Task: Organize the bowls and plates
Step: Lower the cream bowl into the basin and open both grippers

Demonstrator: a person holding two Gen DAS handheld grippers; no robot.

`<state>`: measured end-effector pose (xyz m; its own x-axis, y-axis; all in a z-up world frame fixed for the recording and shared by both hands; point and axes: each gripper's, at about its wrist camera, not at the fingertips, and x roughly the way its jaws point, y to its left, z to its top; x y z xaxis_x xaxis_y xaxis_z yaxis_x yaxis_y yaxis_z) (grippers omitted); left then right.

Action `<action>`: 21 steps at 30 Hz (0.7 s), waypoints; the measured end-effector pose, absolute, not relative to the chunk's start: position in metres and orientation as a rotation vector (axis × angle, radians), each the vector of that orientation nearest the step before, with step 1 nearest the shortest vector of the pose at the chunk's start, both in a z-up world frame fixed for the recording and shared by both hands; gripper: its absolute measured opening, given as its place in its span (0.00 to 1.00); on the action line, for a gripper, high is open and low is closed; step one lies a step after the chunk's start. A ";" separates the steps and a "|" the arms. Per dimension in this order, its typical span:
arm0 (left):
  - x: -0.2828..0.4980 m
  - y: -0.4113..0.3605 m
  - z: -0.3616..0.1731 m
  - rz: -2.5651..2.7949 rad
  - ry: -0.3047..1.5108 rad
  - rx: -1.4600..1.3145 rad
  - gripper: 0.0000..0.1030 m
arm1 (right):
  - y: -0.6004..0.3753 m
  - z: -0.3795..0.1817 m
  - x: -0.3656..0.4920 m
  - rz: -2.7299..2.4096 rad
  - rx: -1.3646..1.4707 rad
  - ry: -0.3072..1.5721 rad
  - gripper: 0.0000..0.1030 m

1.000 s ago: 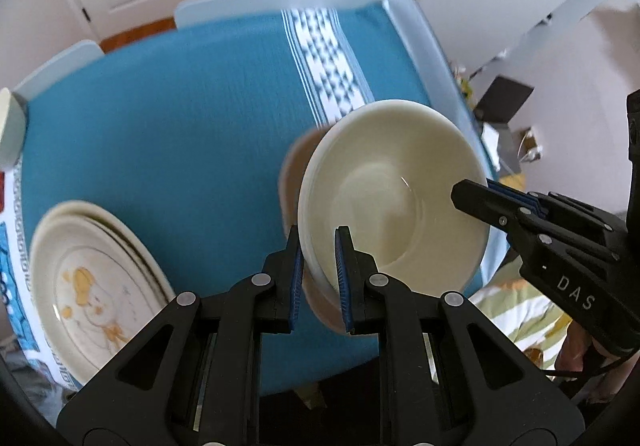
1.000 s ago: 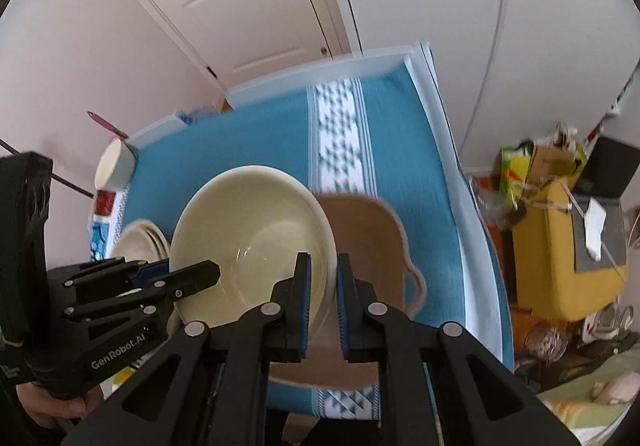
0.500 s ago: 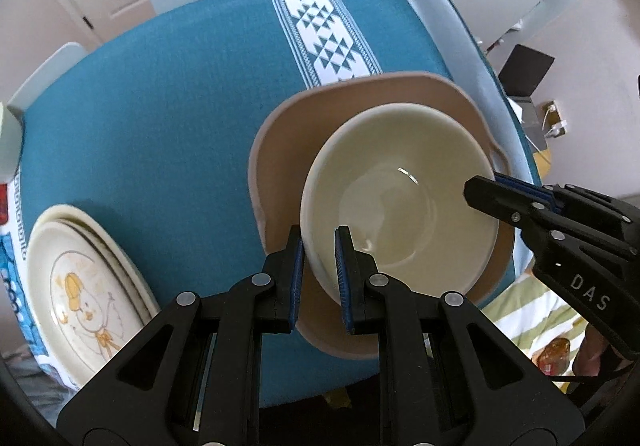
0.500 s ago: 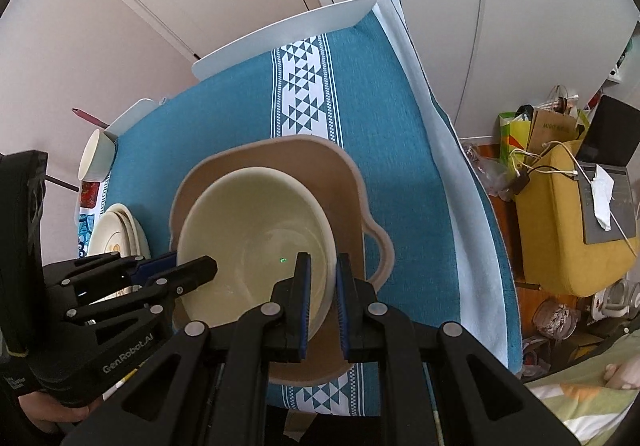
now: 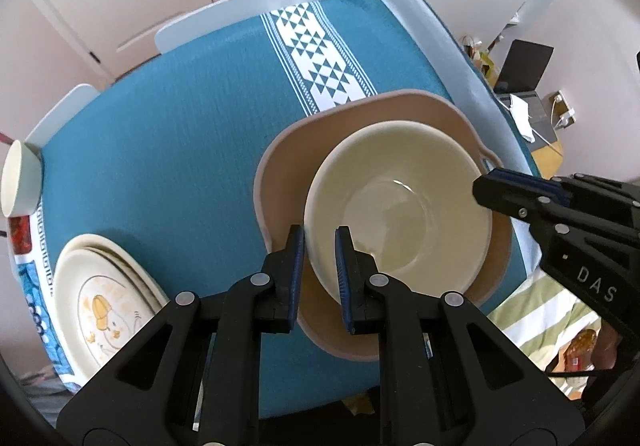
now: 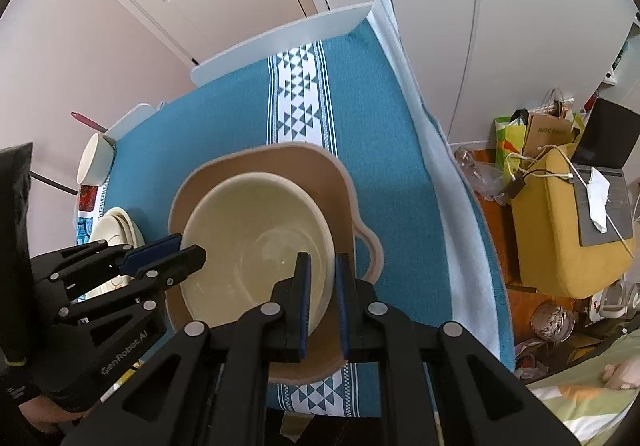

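Note:
A cream bowl [image 5: 400, 213] sits inside a larger tan bowl with a side handle [image 5: 288, 173] on the teal tablecloth. My left gripper [image 5: 318, 242] is shut on the cream bowl's near rim. My right gripper [image 6: 320, 266] is shut on the opposite rim of the same cream bowl [image 6: 256, 230], with the tan bowl [image 6: 280, 161] around it. A stack of cream plates with a cartoon print [image 5: 100, 302] lies at the left; it also shows in the right wrist view [image 6: 116, 226].
A small white cup [image 5: 18, 181] stands at the table's far left edge, also seen in the right wrist view [image 6: 94, 165]. The teal cloth [image 5: 180, 133] has a white patterned band. A yellow seat with a laptop [image 6: 568, 213] stands right of the table.
Both grippers carried the cream bowl down over the tan bowl; it now rests nested inside it. Both grippers are still shut on its rim.

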<state>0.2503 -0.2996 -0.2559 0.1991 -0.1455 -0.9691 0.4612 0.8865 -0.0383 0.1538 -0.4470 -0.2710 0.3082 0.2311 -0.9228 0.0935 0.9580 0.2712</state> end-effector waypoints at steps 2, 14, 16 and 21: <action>0.249 -0.296 -0.248 -0.437 1.296 0.269 0.13 | -0.448 -0.265 0.152 0.094 0.290 1.255 0.11; 0.248 -0.218 -0.141 -0.284 1.028 0.090 0.24 | -0.407 -0.175 0.188 0.335 0.180 1.051 0.11; 0.247 -0.198 -0.124 -0.222 0.973 0.062 0.66 | -0.391 -0.164 0.198 0.390 0.148 1.019 0.11; 0.239 -0.153 -0.091 -0.066 0.843 0.022 1.00 | -0.355 -0.143 0.228 0.517 0.131 0.952 0.73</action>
<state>0.2393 -0.1525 -0.0910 0.6631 -0.0501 -0.7468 0.0675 0.9977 -0.0069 0.2284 -0.3551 -0.1427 0.4693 0.4769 -0.7432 -0.3638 0.8713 0.3293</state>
